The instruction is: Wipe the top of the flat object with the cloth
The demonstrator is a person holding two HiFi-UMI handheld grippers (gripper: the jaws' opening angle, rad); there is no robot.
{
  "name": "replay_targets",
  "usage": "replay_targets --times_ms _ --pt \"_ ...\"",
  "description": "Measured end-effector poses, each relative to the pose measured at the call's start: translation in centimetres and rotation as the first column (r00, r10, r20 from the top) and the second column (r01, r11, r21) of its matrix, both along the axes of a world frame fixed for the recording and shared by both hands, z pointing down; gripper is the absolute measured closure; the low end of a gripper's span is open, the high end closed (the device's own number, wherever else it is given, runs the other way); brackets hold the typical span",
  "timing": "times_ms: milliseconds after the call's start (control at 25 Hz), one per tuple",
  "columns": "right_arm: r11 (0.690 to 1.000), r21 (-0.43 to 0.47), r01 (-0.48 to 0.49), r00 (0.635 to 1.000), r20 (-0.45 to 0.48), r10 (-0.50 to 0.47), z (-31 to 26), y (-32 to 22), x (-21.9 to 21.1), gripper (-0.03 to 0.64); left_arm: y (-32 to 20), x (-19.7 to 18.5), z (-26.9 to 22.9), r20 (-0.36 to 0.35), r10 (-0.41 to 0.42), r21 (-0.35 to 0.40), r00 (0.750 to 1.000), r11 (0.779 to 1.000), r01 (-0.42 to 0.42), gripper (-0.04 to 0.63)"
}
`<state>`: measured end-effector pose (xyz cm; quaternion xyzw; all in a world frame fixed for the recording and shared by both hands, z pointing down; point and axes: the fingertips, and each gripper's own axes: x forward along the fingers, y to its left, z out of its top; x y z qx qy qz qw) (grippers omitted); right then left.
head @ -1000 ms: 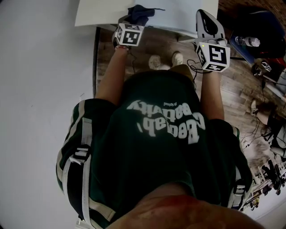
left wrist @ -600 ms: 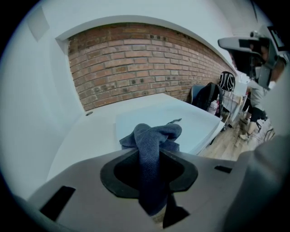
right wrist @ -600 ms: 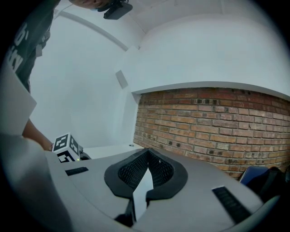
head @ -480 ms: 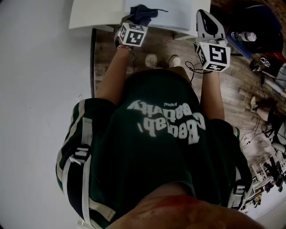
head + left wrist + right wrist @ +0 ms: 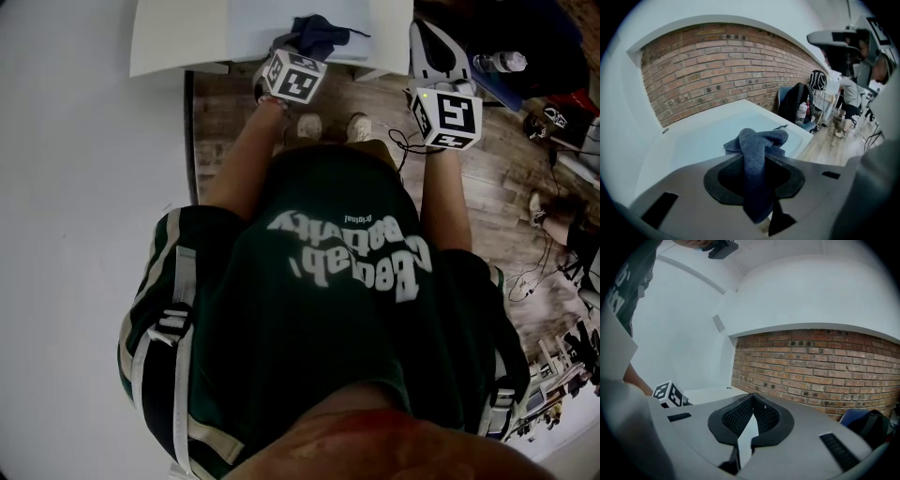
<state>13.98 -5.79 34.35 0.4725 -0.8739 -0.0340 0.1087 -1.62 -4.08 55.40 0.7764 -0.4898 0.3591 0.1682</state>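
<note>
A pale blue flat sheet [image 5: 281, 23] lies on the white table [image 5: 178, 42] at the top of the head view. My left gripper [image 5: 298, 47] is shut on a dark blue cloth [image 5: 319, 36], which bunches on the sheet's near edge. In the left gripper view the cloth [image 5: 757, 150] runs between the jaws of the left gripper [image 5: 754, 164] and piles up on the flat sheet [image 5: 708, 136]. My right gripper [image 5: 427, 30] hangs beside the table's right end, off the sheet. In the right gripper view the right gripper [image 5: 752, 403] has its jaws together with nothing between them.
A brick wall [image 5: 717, 65] rises behind the table. To the right stand a blue chair with a dark bag [image 5: 797, 101] and a bottle [image 5: 497, 62]. Cables [image 5: 403, 141] trail over the wooden floor [image 5: 487, 187]. Another person [image 5: 848, 93] stands further right.
My left gripper has carried the cloth to the right along the sheet's near edge. The table has slid left in the head view. The right gripper has hardly moved.
</note>
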Motion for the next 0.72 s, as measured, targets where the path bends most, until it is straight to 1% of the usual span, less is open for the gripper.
replay_targets --times_ms 240,360,520,720 --pt "1.000 -0.011 -0.007 1.000 0.014 0.007 0.2 -1.3 4.1 0.623 -0.5 7.0 -0.1 0.006 0.091 -0.013 0.996 0.996 -0.091 0.485" --pt "1.000 -0.012 0.005 1.000 0.020 -0.004 0.2 -1.5 5.2 0.623 -0.3 9.4 -0.1 0.005 0.122 -0.016 0.992 0.992 -0.122 0.485" --pt "1.000 -0.012 0.027 0.999 0.030 -0.027 0.1 -1.9 6.0 0.623 -0.4 10.5 -0.1 0.016 0.113 -0.021 0.993 0.993 -0.113 0.485" --pt "0.997 -0.014 0.072 0.997 0.042 -0.071 0.4 -2.3 6.9 0.623 -0.6 10.5 -0.1 0.028 0.057 -0.020 0.998 0.998 -0.056 0.485"
